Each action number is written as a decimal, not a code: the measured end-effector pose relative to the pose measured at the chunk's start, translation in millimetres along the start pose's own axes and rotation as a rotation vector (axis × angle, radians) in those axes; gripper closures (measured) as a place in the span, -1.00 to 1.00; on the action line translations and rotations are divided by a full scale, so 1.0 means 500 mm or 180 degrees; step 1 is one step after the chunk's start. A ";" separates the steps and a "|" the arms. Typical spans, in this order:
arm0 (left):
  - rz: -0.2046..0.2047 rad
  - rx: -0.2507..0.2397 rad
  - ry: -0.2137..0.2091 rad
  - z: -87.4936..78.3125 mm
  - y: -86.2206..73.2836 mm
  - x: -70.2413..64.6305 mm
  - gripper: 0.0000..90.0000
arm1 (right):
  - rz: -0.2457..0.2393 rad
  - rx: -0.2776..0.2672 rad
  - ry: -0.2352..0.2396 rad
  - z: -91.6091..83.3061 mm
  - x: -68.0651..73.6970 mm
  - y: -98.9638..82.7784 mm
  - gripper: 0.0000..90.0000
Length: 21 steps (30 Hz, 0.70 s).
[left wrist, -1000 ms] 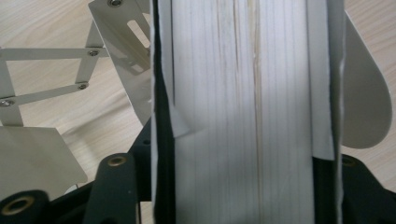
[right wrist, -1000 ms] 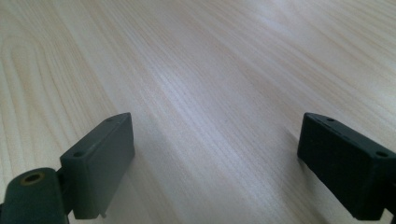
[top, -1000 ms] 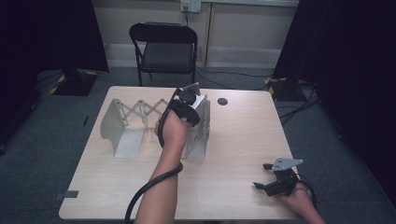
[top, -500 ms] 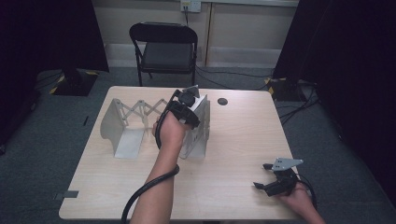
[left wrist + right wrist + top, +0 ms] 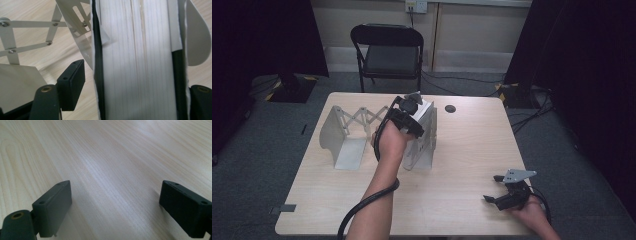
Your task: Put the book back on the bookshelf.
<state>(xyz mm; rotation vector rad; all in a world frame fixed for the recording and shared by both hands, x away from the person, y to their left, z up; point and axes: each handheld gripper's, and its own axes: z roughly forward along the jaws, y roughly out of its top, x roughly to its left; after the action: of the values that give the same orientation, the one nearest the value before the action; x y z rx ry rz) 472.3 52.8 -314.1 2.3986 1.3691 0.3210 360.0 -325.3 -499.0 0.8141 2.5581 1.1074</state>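
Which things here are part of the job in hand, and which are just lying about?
In the job:
- left hand-held gripper, jaws just opening, the book between them
- book, standing on edge
- expanding book rack around it

Lying about:
- folding chair behind the table
- small dark disc on the table
- right hand-held gripper, open, resting on the table

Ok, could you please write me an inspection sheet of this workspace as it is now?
Surface: light wooden table.
Job's things: book stands upright at the right end of the white extending rack.
Clutter: one small dark round spot on the table's far side.
Grippers: left gripper over the book, jaws just opening, pads off its covers; right gripper open, low at the table's near right.
Cables: left gripper's cable trails off the near edge; floor cables.
Surroundings: folding chair, black curtains.
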 end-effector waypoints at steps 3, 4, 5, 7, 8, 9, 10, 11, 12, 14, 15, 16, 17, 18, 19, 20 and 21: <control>0.0010 0.0014 0.0004 0.000 -0.003 -0.002 -0.33 | 0.0001 0.0000 0.0000 0.000 0.000 0.000 -0.77; 0.0032 -0.0014 0.0017 -0.001 -0.004 -0.001 -0.34 | 0.0001 0.0000 -0.0001 0.000 0.000 0.000 -0.77; 0.0019 -0.0051 -0.0001 -0.002 -0.005 -0.001 -0.34 | 0.0000 0.0000 -0.0002 0.000 0.000 0.000 -0.77; -0.0012 -0.0036 -0.0016 -0.003 -0.007 -0.003 -0.33 | -0.0002 0.0007 -0.0002 0.000 0.000 0.000 -0.77; 0.0008 -0.0052 -0.0015 -0.004 -0.008 -0.002 -0.33 | -0.0002 0.0007 -0.0002 0.000 0.000 0.000 -0.77; 0.0028 -0.0047 -0.0030 -0.006 -0.009 0.000 -0.33 | -0.0003 0.0007 -0.0004 0.000 0.000 0.000 -0.77; 0.0008 -0.0052 -0.0032 -0.008 -0.010 0.000 -0.32 | -0.0002 0.0006 -0.0003 0.000 0.000 0.000 -0.77; -0.0009 -0.0067 -0.0051 -0.009 -0.011 0.000 -0.32 | -0.0002 0.0006 -0.0004 0.000 0.000 0.000 -0.77; 0.0012 -0.0055 -0.0056 -0.011 -0.012 0.002 -0.32 | -0.0002 0.0006 -0.0003 0.000 0.000 0.000 -0.77; 0.0017 -0.0063 -0.0068 -0.014 -0.015 0.003 -0.32 | -0.0002 0.0006 -0.0003 0.000 0.000 0.000 -0.77; 0.0015 -0.0075 -0.0075 -0.015 -0.017 0.004 -0.32 | -0.0002 0.0007 -0.0003 0.000 0.000 0.000 -0.77; 0.0020 -0.0083 -0.0102 -0.016 -0.019 0.004 -0.33 | -0.0002 0.0006 -0.0004 0.000 0.000 0.000 -0.77; 0.0032 -0.0086 -0.0100 -0.017 -0.020 0.004 -0.33 | -0.0002 0.0007 -0.0002 0.000 0.000 0.000 -0.77; 0.0028 -0.0096 -0.0100 -0.018 -0.022 0.003 -0.33 | -0.0002 0.0006 -0.0003 0.000 0.000 0.000 -0.77; 0.0041 -0.0092 -0.0118 -0.018 -0.024 0.003 -0.33 | -0.0002 0.0006 -0.0003 0.000 0.000 0.000 -0.77; 0.0060 -0.0083 -0.0111 -0.018 -0.026 0.003 -0.33 | -0.0002 0.0007 -0.0003 0.000 0.000 0.000 -0.77; 0.0078 -0.0089 -0.0103 -0.018 -0.028 0.003 -0.34 | -0.0001 0.0004 -0.0005 0.000 0.000 0.000 -0.77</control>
<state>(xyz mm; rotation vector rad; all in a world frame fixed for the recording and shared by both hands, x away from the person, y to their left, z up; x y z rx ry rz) 459.0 62.4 -311.5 2.3888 1.3136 0.3043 359.9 -325.4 -498.9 0.8144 2.5577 1.1047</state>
